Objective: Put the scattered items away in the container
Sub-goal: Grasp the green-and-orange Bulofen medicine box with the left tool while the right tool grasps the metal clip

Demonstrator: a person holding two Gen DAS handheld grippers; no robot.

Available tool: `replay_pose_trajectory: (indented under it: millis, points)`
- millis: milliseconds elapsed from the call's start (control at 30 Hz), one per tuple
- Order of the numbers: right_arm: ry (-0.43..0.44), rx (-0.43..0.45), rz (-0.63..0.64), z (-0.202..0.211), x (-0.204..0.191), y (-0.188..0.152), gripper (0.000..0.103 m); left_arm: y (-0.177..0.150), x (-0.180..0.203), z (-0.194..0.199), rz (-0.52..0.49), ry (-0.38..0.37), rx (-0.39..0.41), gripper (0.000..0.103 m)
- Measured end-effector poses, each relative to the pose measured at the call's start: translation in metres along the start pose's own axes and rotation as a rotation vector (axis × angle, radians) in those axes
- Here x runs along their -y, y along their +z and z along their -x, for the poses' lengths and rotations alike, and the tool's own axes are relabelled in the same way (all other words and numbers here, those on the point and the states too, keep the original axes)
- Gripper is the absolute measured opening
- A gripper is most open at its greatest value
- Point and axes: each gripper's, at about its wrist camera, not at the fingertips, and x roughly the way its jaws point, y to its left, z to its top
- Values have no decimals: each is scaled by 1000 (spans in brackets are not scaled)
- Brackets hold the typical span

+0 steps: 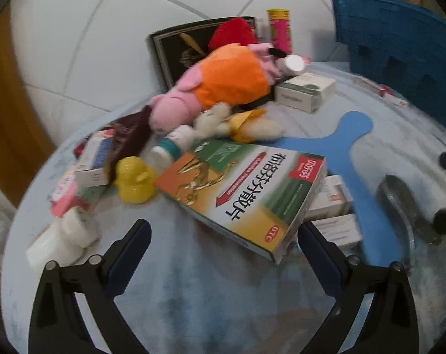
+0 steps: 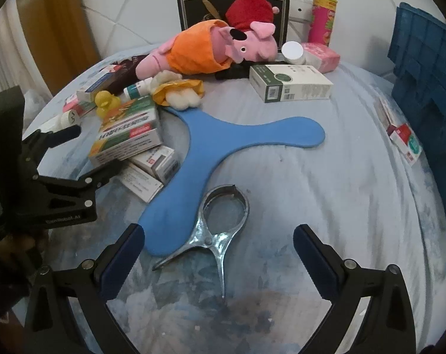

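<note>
We're in a home here, a living room or bedroom by the look of it: a round table (image 2: 311, 191) under a pale blue cloth sits by a white quilted wall (image 1: 75, 44) with warm wooden trim (image 2: 57, 8). Household clutter covers it, with a pink plush pig (image 2: 211, 47), a yellow rubber duck (image 1: 134, 181), medicine boxes (image 1: 246, 194) and a snack tube (image 2: 323, 19), and a blue plastic basket (image 2: 423, 82) stands at the edge.

The big medicine box (image 1: 240, 194) bore "布洛芬分散片" and a red "OTC" oval, while the left gripper's (image 2: 84, 150) body read "GenRobot.AI".
</note>
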Motion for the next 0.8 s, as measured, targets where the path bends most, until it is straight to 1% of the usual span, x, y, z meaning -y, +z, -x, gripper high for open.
replay_pose_trajectory:
  millis: [167,267,400,467,533,600,667,767,800]
  points:
    - [4,15,-4,3,2,5,102,-4,-37,13,88,118,2,102]
    - [8,20,3,3,0,7,102,-7,-54,24,161,101,9,102]
    - [17,14,8,-2,-1,9,102,3,-39,35,126,51,47,102]
    - [16,11,17,-4,-3,11,102,13,-22,34,71,40,68,102]
    - [14,10,26,-4,-4,12,102,24,-6,25,17,27,74,102]
    - [13,8,35,-3,-4,12,102,34,8,8,-29,38,45,102]
    - [7,11,43,0,-4,12,102,41,13,-5,-40,41,28,102]
    - [-1,22,43,6,0,13,102,46,6,-16,2,33,15,102]
    - [-5,26,40,8,3,14,102,47,4,-21,17,29,-2,102]
